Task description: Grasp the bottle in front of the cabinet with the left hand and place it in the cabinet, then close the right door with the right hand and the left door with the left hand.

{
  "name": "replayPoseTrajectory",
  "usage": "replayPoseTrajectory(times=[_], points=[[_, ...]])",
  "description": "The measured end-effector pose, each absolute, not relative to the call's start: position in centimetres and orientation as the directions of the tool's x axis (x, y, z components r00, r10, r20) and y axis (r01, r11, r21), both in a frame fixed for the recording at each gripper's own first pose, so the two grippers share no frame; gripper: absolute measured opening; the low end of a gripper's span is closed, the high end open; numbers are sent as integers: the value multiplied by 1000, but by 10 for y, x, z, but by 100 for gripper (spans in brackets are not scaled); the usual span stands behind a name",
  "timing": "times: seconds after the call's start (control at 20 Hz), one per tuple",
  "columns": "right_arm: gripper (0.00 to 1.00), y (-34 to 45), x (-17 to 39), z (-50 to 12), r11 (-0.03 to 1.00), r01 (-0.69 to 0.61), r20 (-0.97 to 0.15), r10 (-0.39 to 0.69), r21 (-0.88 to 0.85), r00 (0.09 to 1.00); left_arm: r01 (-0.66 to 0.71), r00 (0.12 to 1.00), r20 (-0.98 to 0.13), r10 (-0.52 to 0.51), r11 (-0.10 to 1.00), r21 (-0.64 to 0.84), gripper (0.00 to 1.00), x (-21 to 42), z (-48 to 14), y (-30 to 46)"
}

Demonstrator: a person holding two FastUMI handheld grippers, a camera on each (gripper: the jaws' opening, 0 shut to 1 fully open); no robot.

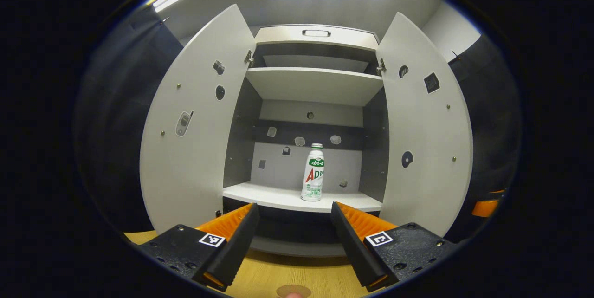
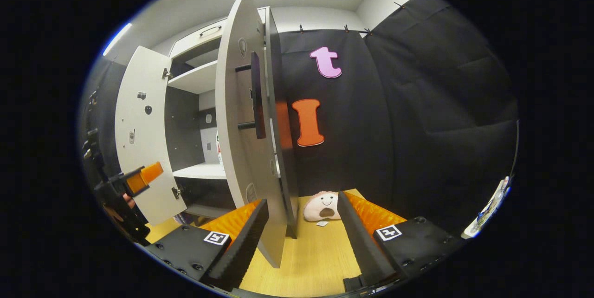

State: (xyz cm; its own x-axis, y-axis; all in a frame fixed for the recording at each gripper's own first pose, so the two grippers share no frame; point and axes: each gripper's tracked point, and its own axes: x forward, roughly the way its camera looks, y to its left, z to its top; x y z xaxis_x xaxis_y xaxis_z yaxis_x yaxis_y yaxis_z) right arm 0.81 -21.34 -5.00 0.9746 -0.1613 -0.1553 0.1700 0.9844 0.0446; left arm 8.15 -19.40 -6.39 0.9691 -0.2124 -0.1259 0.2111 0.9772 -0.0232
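We see the drink bottle [image 1: 313, 172] standing upright on the cabinet's lower shelf [image 1: 278, 197], both doors open. Our left gripper [image 1: 294, 223] gapes empty before it; our right gripper [image 2: 301, 223] straddles the right door's [image 2: 241, 126] edge, fingers apart.

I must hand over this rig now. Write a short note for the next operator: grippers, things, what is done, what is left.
Left gripper: open, holds nothing, faces the cabinet.
Right gripper: open, at the edge of the right door; its fingers do not press it.
Bottle: upright on the lower shelf inside the cabinet.
Done: bottle placed.
Left: both doors are open. Close the right door with the right gripper, then the left door with the left.
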Motion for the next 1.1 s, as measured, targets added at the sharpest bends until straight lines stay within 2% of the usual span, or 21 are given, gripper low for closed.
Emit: replayPoseTrajectory(times=[0.1, 0.45, 0.7, 0.8, 1.1], points=[[99, -217, 10, -39, 983, 178, -134, -171, 46, 976, 230, 965, -129, -230, 973, -11, 95, 73, -66, -200], [98, -257, 39, 62, 967, 254, 41, -254, 15, 966, 271, 949, -154, -274, 962, -42, 95, 70, -71, -209], [98, -255, 66, 96, 969, 248, 60, -247, -9, 967, 241, 955, -162, -247, 969, -53, 95, 71, -70, -187], [98, -246, 75, 100, 973, 233, 60, -232, -6, 971, 225, 959, -165, -229, 973, -45, 92, 70, -69, -176], [100, -225, 85, 96, 979, 205, 60, -205, 0, 977, 174, 972, -159, -171, 985, 4, 95, 74, -62, -136]])
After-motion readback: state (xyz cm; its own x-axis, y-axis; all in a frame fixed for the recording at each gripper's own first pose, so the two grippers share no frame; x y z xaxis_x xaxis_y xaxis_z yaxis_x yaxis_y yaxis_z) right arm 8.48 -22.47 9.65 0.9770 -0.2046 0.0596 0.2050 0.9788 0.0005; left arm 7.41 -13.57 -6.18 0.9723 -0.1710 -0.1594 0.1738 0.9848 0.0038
